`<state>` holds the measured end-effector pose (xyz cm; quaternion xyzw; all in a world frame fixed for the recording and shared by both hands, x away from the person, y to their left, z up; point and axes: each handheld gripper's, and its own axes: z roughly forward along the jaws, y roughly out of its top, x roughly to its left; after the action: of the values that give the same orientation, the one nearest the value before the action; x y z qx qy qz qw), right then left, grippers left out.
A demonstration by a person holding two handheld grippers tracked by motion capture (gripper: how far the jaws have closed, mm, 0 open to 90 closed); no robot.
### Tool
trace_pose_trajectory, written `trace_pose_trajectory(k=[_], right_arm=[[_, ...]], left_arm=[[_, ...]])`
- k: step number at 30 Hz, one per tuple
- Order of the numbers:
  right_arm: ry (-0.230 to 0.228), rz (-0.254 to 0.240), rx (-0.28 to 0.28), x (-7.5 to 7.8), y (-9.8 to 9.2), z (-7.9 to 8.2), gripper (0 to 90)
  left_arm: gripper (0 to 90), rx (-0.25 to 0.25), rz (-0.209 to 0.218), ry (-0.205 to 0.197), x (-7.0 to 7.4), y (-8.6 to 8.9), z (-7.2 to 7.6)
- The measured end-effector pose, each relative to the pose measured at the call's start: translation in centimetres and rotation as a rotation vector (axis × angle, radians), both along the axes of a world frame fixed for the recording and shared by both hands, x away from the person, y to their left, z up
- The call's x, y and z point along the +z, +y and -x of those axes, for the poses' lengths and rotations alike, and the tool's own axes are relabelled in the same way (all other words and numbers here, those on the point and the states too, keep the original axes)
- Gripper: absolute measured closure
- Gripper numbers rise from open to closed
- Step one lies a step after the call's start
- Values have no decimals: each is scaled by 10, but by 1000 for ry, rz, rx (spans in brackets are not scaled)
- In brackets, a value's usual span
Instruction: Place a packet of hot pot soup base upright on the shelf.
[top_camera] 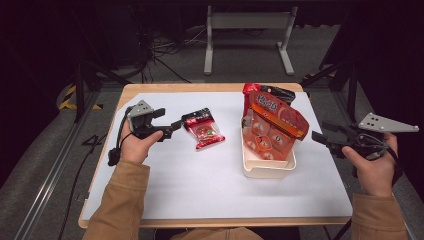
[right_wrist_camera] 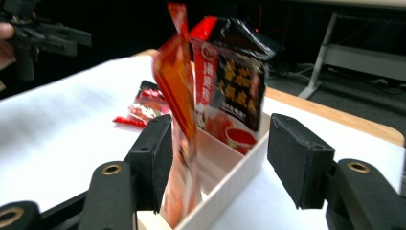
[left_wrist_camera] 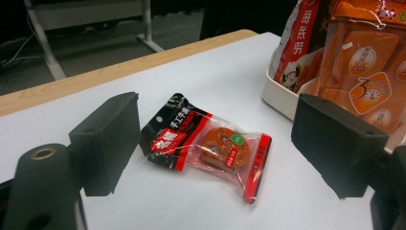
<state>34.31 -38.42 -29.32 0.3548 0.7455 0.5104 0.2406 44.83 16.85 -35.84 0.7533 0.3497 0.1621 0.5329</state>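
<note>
A small red-and-black snack packet (top_camera: pixel 202 129) lies flat on the white sheet, left of centre. My left gripper (top_camera: pixel 167 121) is just left of it, open and pointing at it. In the left gripper view the packet (left_wrist_camera: pixel 206 143) lies ahead between the wide jaws, untouched. A white bin (top_camera: pixel 267 167) holds an upright orange packet (top_camera: pixel 272 125), with a red-and-black packet (top_camera: pixel 260 92) behind it. My right gripper (top_camera: pixel 322 132) hovers open just right of the bin, with nothing held. In the right gripper view the orange packet (right_wrist_camera: pixel 179 96) stands edge-on in the bin (right_wrist_camera: pixel 230 167), near one jaw.
The white sheet (top_camera: pixel 200 190) covers most of the wooden table (top_camera: pixel 210 87). The bin's rim (left_wrist_camera: pixel 282 98) stands close to the small packet's right. A grey metal stand (top_camera: pixel 247 22) is on the floor behind the table. Dark frame rails flank both sides.
</note>
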Motion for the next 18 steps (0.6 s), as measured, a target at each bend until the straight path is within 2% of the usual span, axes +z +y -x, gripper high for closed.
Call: trace_pose_trajectory(k=[5,10,12,16,18], right_arm=[[4,9,-33,-4,-7,-4,413],[7,14,-43,-6,-8,-7,405],[6,17,-46,-7,-8,-8,404],[7,22,-55,-9,-9,-10,408],[3,38,-59,-10,-9,-11,433]], left_arm=[[188,-7,-29,-6,-4,-7,-8],[253,-38,-22,-20,-15,-11,-22],[262,-36,-16,-16,-20,-11,-28],[345,-37,-2,9,-27,-14,-38],[421,-38,6,19,-31,-15,-43]])
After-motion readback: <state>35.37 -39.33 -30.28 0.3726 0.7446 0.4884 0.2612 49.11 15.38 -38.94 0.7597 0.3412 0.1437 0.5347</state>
